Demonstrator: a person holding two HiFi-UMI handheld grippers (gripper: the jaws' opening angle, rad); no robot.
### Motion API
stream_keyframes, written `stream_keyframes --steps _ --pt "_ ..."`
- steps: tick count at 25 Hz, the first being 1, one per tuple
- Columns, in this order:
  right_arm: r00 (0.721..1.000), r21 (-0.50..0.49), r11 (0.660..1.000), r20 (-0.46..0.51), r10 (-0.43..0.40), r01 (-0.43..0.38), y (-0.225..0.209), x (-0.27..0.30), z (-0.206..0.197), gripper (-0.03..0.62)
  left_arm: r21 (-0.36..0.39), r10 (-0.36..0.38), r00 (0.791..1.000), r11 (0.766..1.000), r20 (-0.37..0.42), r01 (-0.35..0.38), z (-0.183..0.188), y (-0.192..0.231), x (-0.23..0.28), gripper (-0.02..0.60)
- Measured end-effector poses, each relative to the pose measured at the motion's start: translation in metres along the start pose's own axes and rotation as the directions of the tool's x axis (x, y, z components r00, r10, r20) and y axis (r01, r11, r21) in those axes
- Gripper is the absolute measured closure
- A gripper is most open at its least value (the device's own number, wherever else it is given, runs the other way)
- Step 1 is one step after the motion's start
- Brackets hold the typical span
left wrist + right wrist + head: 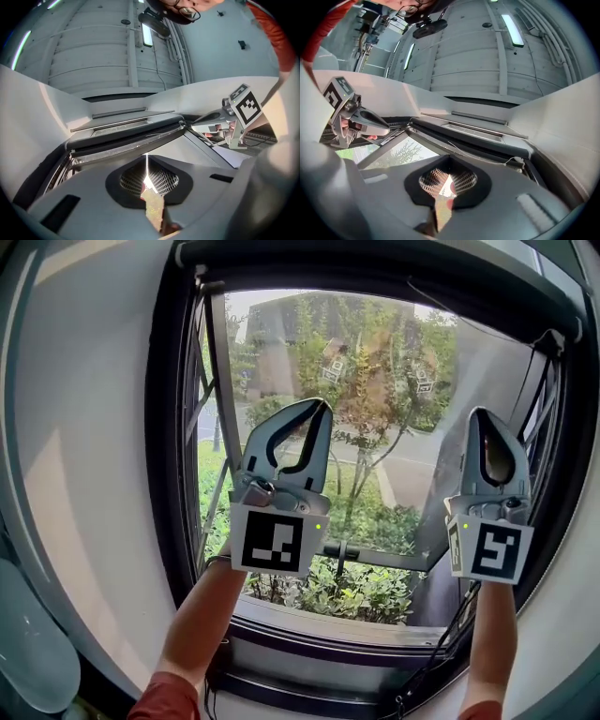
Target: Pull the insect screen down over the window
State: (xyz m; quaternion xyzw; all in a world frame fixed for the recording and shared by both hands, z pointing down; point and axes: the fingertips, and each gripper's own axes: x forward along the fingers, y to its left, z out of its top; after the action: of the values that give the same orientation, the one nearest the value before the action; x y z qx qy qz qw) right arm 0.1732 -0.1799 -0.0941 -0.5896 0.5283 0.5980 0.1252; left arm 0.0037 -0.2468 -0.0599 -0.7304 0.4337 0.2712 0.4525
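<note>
The insect screen is rolled up in its dark housing (375,261) along the top of the window frame. In the left gripper view its dark pull bar (126,133) runs just above my jaws, and in the right gripper view the pull bar (473,137) does the same. Both grippers are raised and point up at it, some way below it in the head view. My left gripper (324,407) is shut with nothing between its jaws. My right gripper (479,413) is likewise shut and empty. A thin cord (513,161) hangs near the bar's right end.
The window sash (220,381) stands tilted open outward, with shrubs and a path beyond the glass. A dark frame (169,456) rings the opening, with the sill (328,626) below. White reveal walls (84,474) flank it. Ceiling lights (146,35) are overhead.
</note>
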Motion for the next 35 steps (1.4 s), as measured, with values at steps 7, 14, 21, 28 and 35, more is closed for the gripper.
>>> stream_keyframes --steps 7,14,21,28,35 --pt "0.997 -0.190 0.980 -0.058 0.048 -0.059 -0.022 0.062 0.013 0.585 0.264 0.005 0.999 0.964 0.037 -0.015 0.032 0.027 0.066 0.575" --pt "0.985 -0.383 0.914 -0.156 0.079 -0.134 -0.039 0.104 0.008 0.546 0.489 0.013 1.000 0.872 0.000 -0.011 0.055 0.048 0.116 0.555" --pt "0.956 -0.518 0.824 -0.280 0.093 -0.232 -0.053 0.129 -0.001 0.506 0.683 0.009 0.990 0.725 -0.139 0.090 0.044 0.058 0.149 0.479" --pt "0.901 -0.599 0.722 -0.426 0.080 -0.347 -0.067 0.145 -0.012 0.441 0.773 0.018 0.966 0.603 -0.259 0.196 0.036 0.065 0.169 0.410" --pt "0.872 -0.630 0.666 -0.486 0.063 -0.399 -0.072 0.149 -0.018 0.433 0.786 0.035 0.923 0.537 -0.384 0.307 0.022 0.074 0.180 0.400"
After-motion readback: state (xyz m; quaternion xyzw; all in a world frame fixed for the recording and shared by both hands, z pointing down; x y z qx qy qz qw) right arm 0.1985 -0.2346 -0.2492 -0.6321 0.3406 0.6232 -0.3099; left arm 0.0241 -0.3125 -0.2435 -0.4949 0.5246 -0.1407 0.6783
